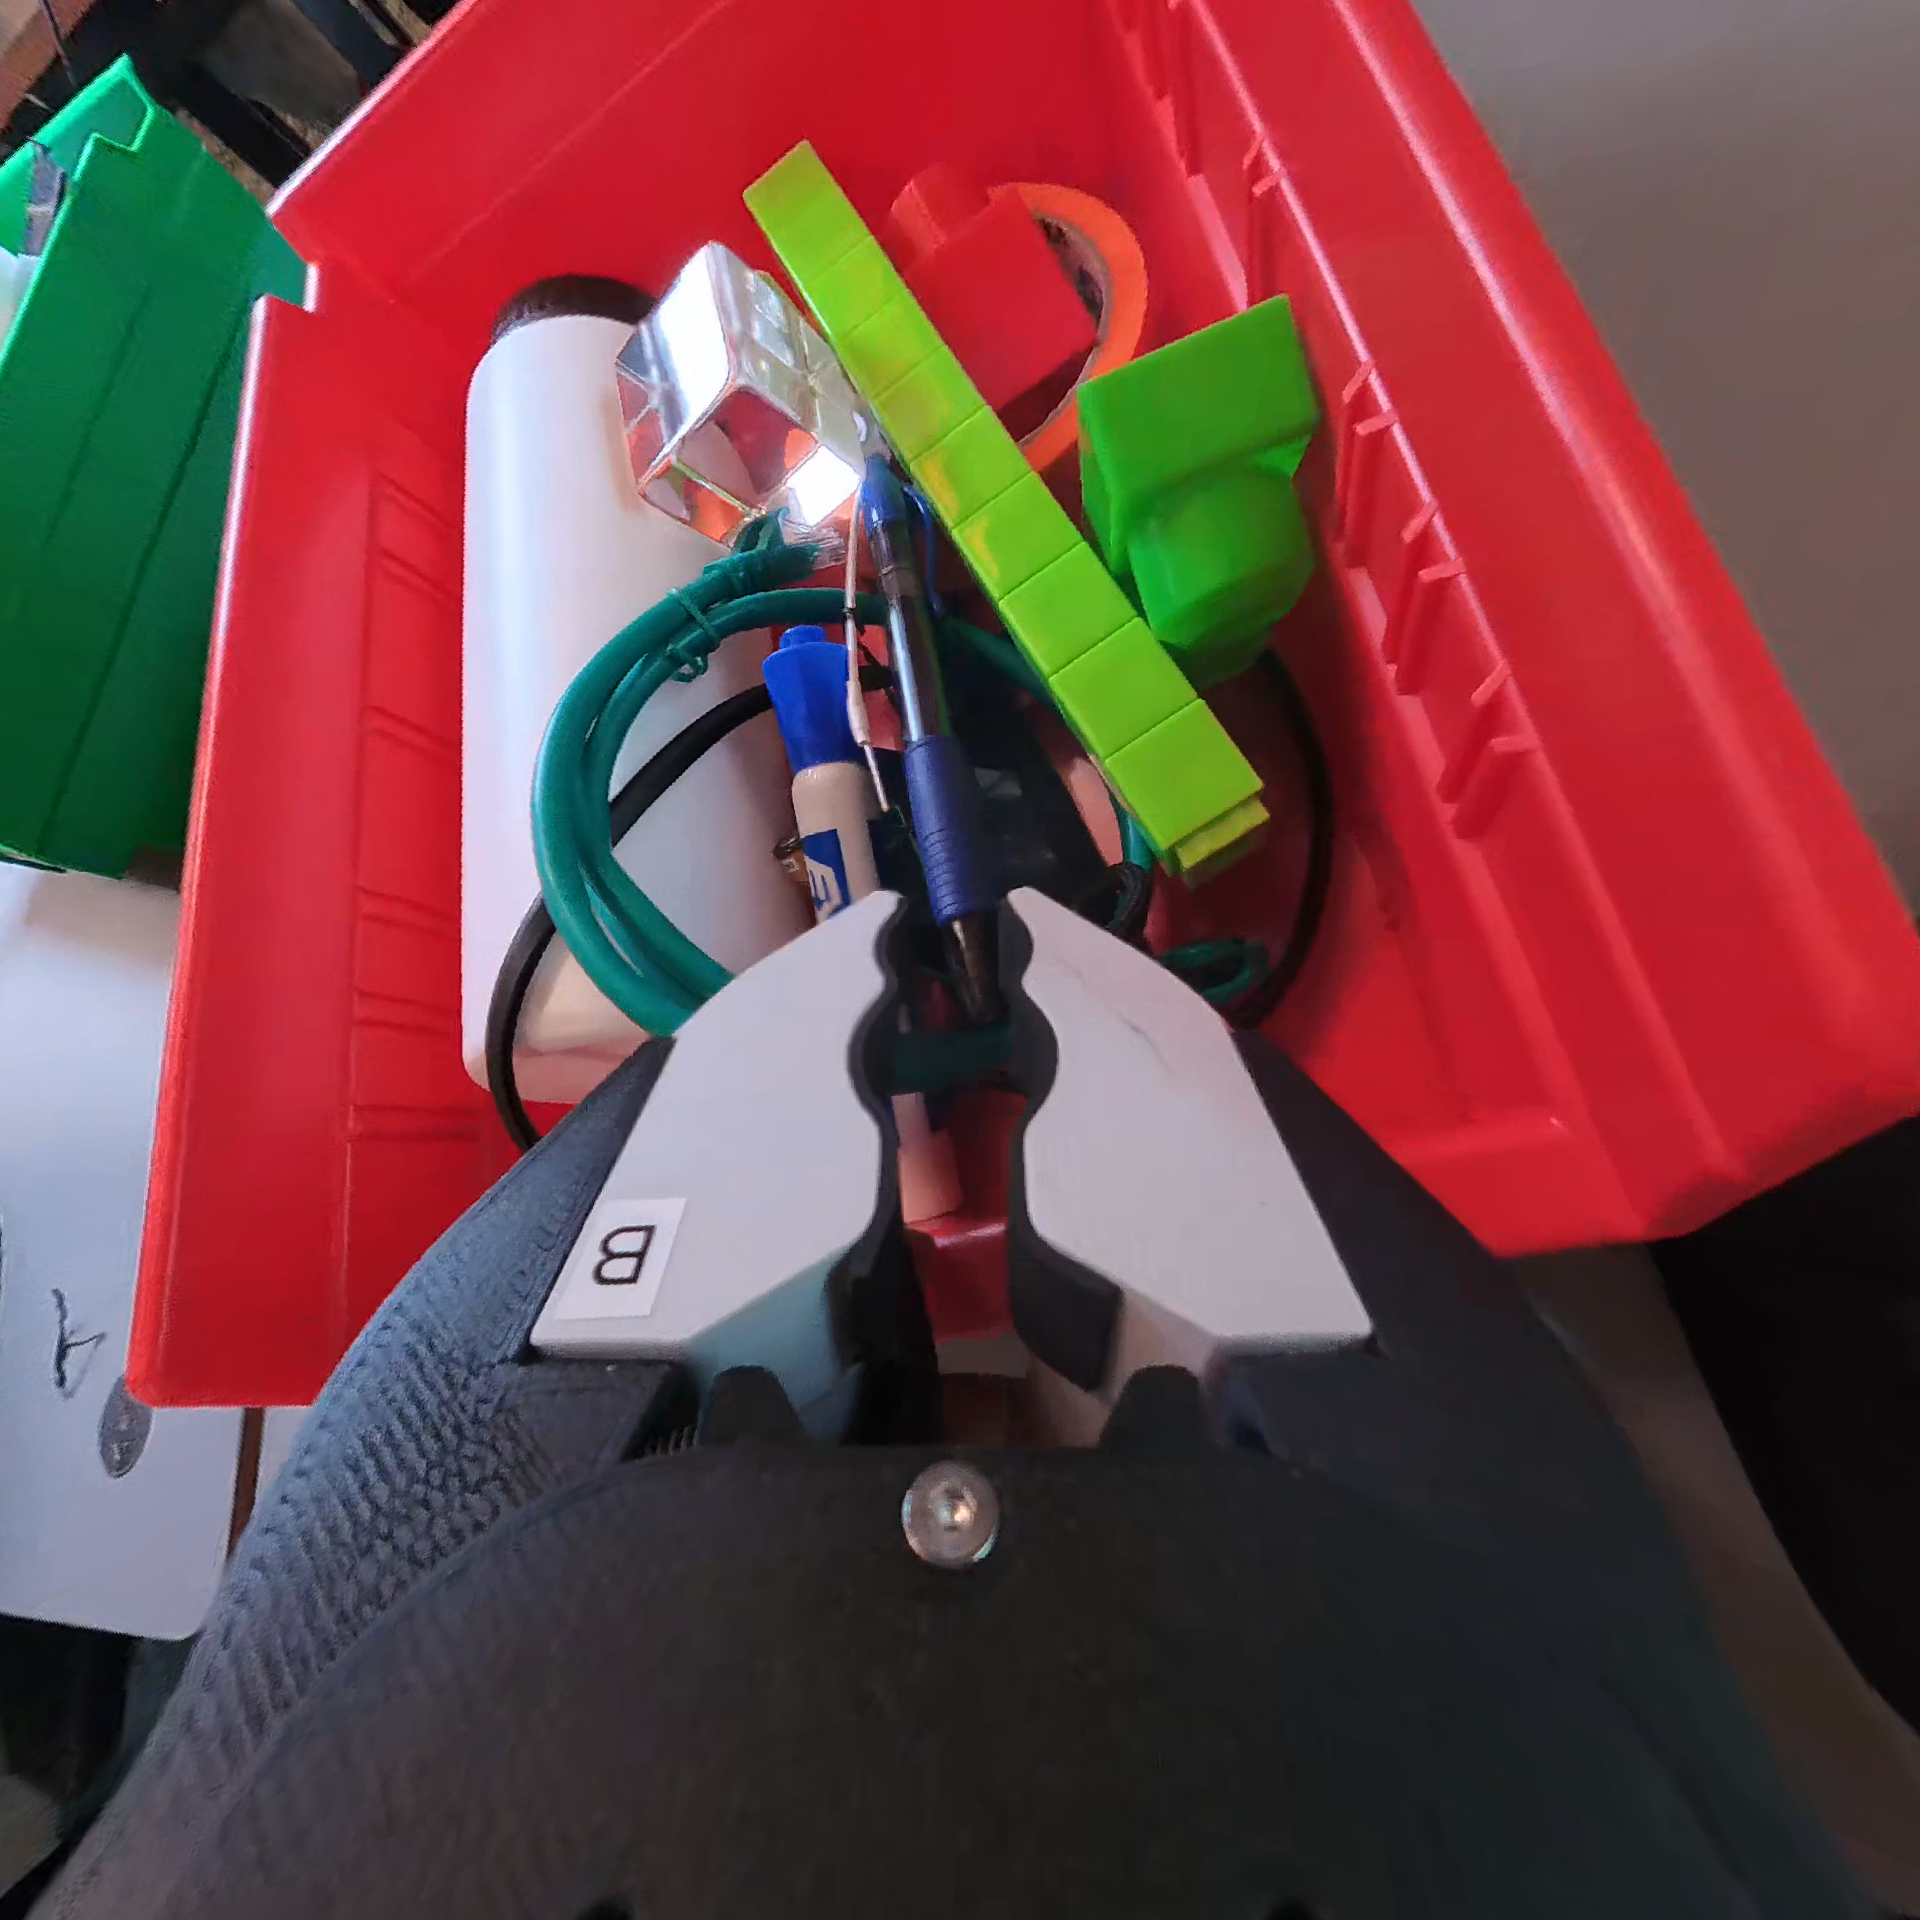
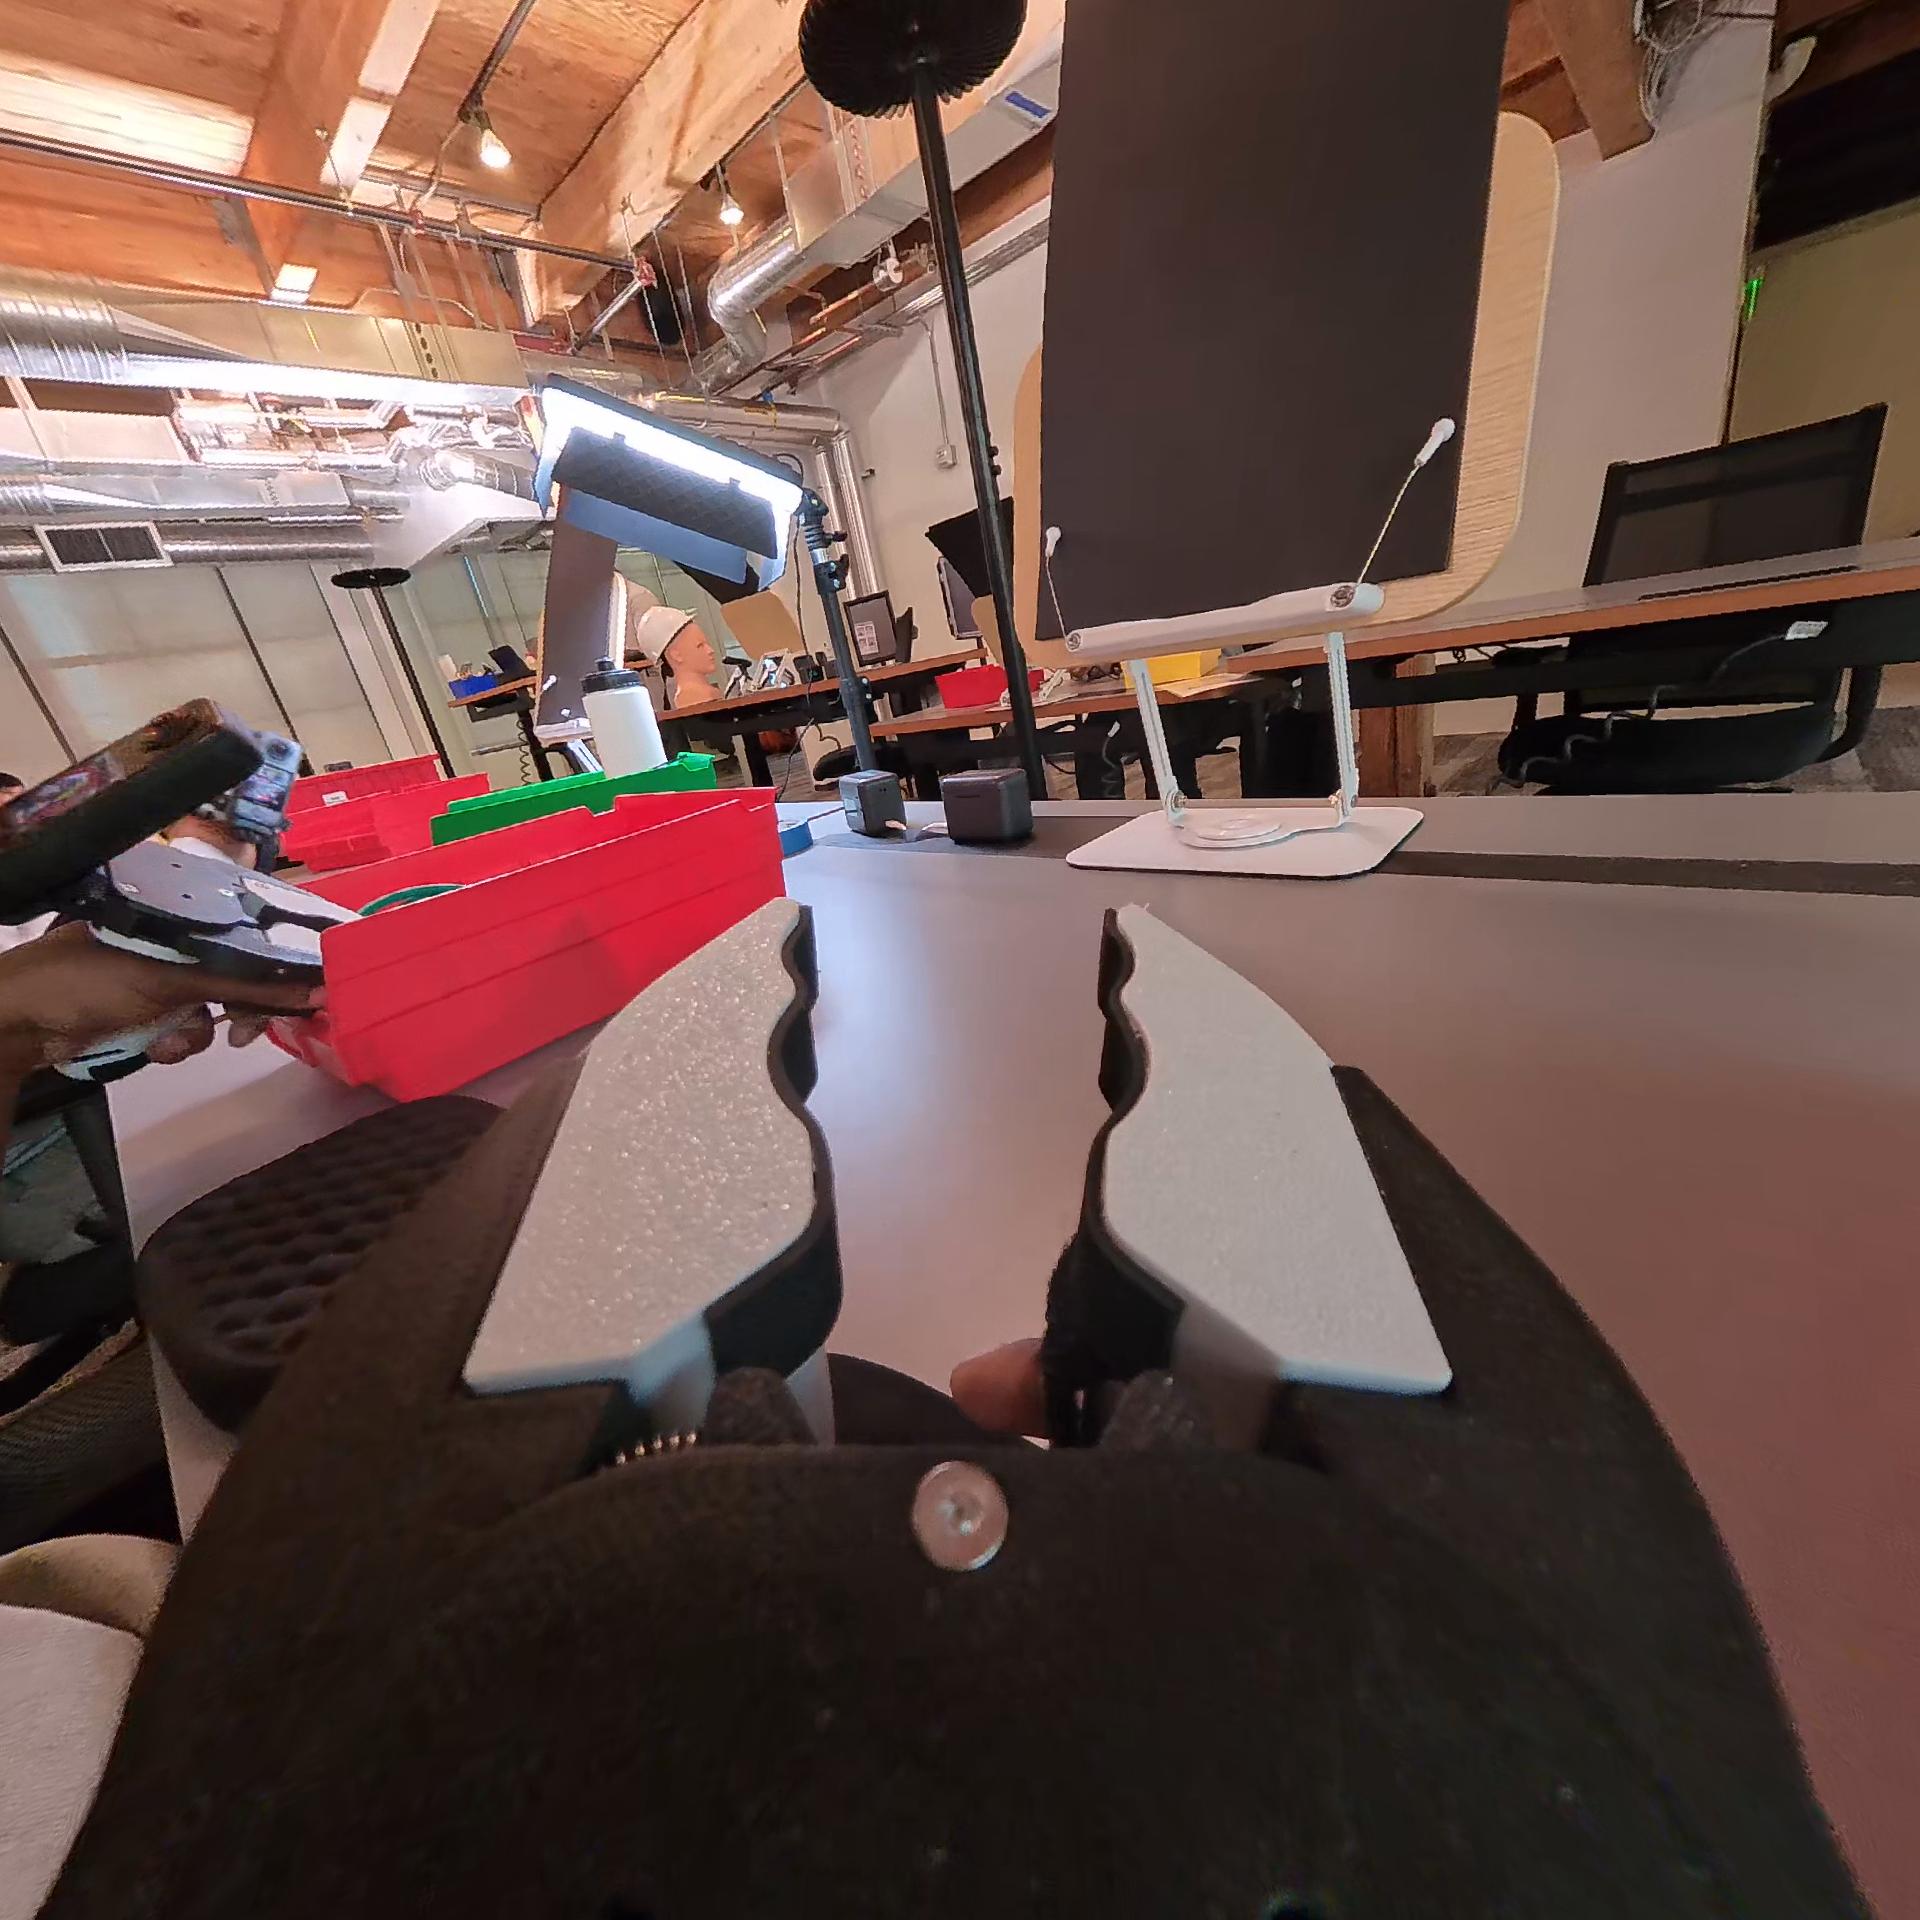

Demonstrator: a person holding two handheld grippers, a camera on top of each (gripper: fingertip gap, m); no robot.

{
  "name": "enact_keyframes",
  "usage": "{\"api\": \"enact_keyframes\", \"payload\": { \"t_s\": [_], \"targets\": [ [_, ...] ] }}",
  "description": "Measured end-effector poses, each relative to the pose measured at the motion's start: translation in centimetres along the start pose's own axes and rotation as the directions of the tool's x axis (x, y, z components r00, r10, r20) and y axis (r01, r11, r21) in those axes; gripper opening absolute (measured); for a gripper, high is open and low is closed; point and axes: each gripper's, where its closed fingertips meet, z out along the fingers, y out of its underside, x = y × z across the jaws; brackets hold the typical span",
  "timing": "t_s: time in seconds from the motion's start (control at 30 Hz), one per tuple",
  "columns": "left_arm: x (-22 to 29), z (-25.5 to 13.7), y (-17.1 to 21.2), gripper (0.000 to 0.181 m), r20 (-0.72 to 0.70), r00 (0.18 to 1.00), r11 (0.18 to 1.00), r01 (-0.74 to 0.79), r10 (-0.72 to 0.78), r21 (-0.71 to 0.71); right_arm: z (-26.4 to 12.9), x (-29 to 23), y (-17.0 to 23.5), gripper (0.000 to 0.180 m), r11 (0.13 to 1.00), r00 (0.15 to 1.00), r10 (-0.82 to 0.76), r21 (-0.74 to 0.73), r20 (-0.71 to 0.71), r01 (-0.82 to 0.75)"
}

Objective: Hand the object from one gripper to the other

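Left gripper [image 1: 951, 935] nearly closed around one blue pen [image 1: 914, 727] in one red bin [image 1: 312, 935], beside one marker [image 1: 826, 790], two green blocks. Right gripper [image 2: 956, 925] open, empty, over table [image 2: 1558, 1039].

A grey table [image 2: 1351, 1039] carries a red bin [image 2: 551, 935] near its left edge and a white stand base [image 2: 1247, 836] toward the far edge.

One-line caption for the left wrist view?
Left hand-held gripper reaches into a cluttered red bin, its narrowly parted jaws around a blue pen's tip.
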Motion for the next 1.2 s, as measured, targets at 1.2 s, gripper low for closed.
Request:
{"api": "enact_keyframes", "payload": {
  "t_s": [1.2],
  "targets": [
    [21.0,-20.1,-14.4,0.011,-0.832,0.384,0.223,0.840,0.400,0.495,-0.1,-12.0,-1.9,0.035,0.974,0.869,0.192,0.019,0.455,-0.225]
  ]
}}
